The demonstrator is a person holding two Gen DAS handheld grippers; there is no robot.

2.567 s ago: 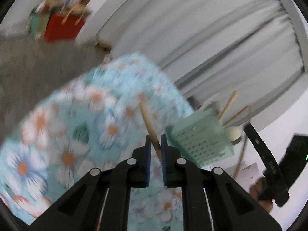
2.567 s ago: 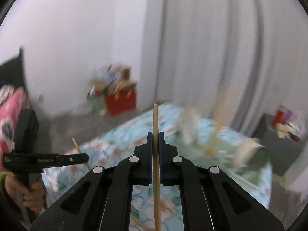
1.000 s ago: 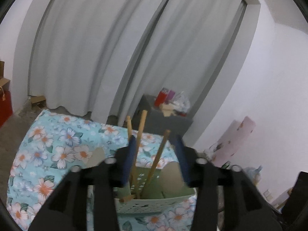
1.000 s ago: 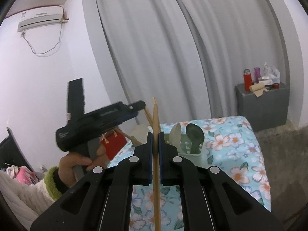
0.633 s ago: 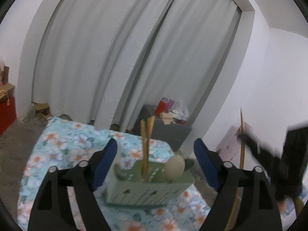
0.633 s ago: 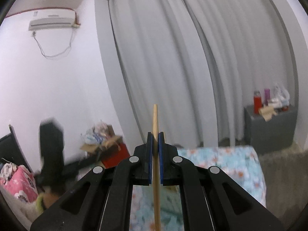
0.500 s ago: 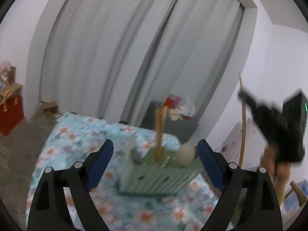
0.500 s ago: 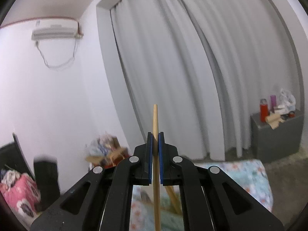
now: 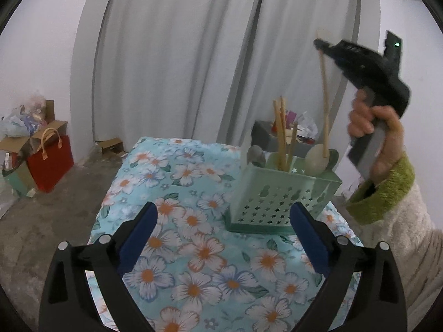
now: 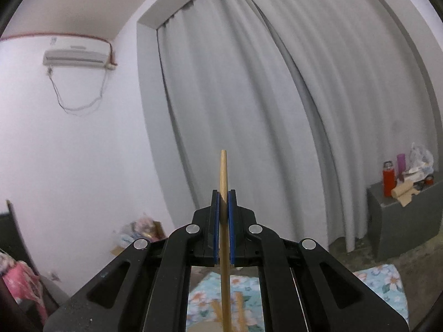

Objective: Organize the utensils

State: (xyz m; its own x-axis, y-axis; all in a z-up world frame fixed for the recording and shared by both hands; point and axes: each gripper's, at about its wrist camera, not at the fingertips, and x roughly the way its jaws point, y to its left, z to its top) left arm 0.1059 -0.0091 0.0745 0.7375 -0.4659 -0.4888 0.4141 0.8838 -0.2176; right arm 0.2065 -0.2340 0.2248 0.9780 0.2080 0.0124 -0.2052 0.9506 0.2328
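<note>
A pale green perforated utensil holder [image 9: 279, 193] stands on the floral cloth [image 9: 193, 182]. Several wooden sticks [image 9: 279, 132] and spoon heads stand in it. My left gripper [image 9: 223, 233] is open and empty, low in front of the holder. My right gripper [image 10: 223, 210] is shut on a wooden chopstick [image 10: 223, 177] that stands upright. In the left wrist view, the right gripper [image 9: 322, 47] holds that chopstick [image 9: 324, 94] above the holder's right side, its lower end at the holder's rim by a cream spoon head [image 9: 317, 157].
Grey curtains [image 9: 221, 55] hang behind the table. A red bag [image 9: 49, 163] and boxes sit on the floor at left. A dark cabinet [image 10: 401, 218] with a red bottle stands at right. An air conditioner [image 10: 77, 55] hangs on the wall.
My left gripper let its stick go into the holder, opened wide and drew back. My right gripper carried its chopstick over the holder and now points steeply upward.
</note>
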